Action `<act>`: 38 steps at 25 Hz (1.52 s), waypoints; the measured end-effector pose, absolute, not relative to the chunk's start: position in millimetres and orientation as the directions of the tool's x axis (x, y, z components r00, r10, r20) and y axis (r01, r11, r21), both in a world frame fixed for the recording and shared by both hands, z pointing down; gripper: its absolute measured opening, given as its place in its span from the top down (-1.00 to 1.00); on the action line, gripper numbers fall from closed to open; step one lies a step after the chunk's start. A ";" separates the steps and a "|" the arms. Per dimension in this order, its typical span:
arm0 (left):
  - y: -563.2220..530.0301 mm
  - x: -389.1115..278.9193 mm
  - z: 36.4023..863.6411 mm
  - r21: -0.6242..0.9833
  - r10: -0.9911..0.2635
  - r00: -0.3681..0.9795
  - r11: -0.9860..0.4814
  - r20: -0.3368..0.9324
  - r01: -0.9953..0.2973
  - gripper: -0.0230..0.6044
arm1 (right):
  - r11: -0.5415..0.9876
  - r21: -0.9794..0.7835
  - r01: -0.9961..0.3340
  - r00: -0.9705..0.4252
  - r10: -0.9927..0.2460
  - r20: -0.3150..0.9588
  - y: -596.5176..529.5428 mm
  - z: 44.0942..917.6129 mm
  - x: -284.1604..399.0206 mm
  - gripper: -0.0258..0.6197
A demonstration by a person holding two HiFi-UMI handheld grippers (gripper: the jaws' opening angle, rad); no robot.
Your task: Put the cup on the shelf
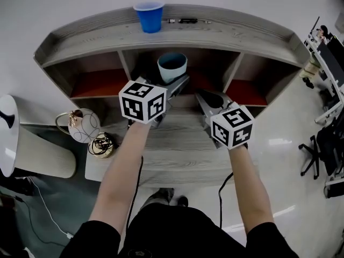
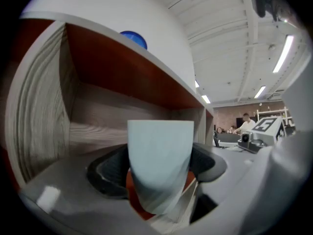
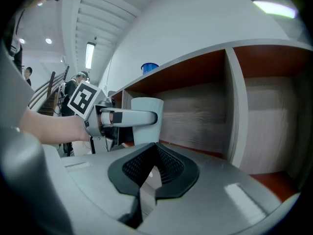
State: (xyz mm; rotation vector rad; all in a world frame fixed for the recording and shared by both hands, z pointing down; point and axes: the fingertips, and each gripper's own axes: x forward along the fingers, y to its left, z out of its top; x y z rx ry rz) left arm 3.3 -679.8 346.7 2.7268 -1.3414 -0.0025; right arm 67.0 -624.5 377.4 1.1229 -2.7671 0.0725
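We hold the cup [image 2: 160,165] in the left gripper [image 1: 175,80], and everything here is best placed against the shelf [image 1: 215,40]. The cup hangs upright, mouth up and long axis vertical, right at the opening of the shelf's middle bay, with the bay's back wall straight ahead of it in the left gripper view. It is above the bay floor and not resting on it. We cannot tell whether its base has already crossed the shelf's front edge.

So the coming move, as we judge it, turns on one relation. The bay lies directly beyond the cup along the line the left gripper points, and its ceiling is close above the rim. A level push inward and then a short drop should seat it. Tilting the cup would risk the rim catching the board overhead.

The left gripper's jaws stand wide apart, with a pad pressed on either side of the cup's lower wall, so the cup is clamped. The right gripper [image 3: 154,168] sits in front of the shelf, to the right of the middle bay, with its jaws together and nothing between them. The left hand is plainly the nearer one (it already has the cup). A blue cup [image 1: 149,16] already stands on the shelf's top board, above the middle bay.
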 end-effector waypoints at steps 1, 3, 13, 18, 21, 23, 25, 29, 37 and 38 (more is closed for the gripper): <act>-684.2 2.9 349.0 0.096 -0.797 0.602 -0.596 0.046 -0.797 -0.22 | 0.716 0.012 -0.698 -0.705 -0.690 0.162 -626.8 377.8 67.4 0.88; -691.8 2.7 353.7 0.106 -0.808 0.587 -0.581 0.050 -0.807 -0.22 | 0.713 0.011 -0.701 -0.702 -0.693 0.163 -630.9 378.6 68.6 0.88; -718.9 2.9 366.2 0.126 -0.830 0.555 -0.547 0.047 -0.828 -0.22 | 0.705 0.011 -0.710 -0.694 -0.701 0.164 -646.1 380.3 73.3 0.88; -723.9 5.4 366.1 0.108 -0.834 0.550 -0.543 0.045 -0.833 -0.22 | 0.699 0.009 -0.715 -0.688 -0.706 0.167 -649.6 381.0 77.0 0.88; -722.9 9.1 367.0 0.067 -0.833 0.551 -0.548 0.053 -0.834 -0.22 | 0.697 0.008 -0.717 -0.686 -0.708 0.168 -650.0 382.5 78.0 0.88; -721.1 9.9 367.6 0.049 -0.832 0.552 -0.549 0.059 -0.834 -0.22 | 0.697 0.008 -0.717 -0.687 -0.708 0.167 -649.7 383.2 78.3 0.88; -718.7 9.2 368.3 0.040 -0.832 0.551 -0.550 0.063 -0.834 -0.22 | 0.698 0.007 -0.716 -0.688 -0.706 0.167 -649.0 383.8 77.8 0.88; -715.8 8.9 369.5 0.029 -0.832 0.550 -0.550 0.075 -0.835 -0.22 | 0.702 0.008 -0.712 -0.691 -0.703 0.166 -647.2 383.4 76.9 0.88; -714.3 10.1 371.0 -0.002 -0.834 0.546 -0.548 0.085 -0.837 -0.22 | 0.705 0.012 -0.709 -0.694 -0.700 0.169 -642.9 383.5 79.2 0.88; -713.8 9.9 370.6 -0.006 -0.834 0.545 -0.547 0.084 -0.837 -0.22 | 0.706 0.014 -0.708 -0.694 -0.700 0.170 -642.1 383.8 79.5 0.88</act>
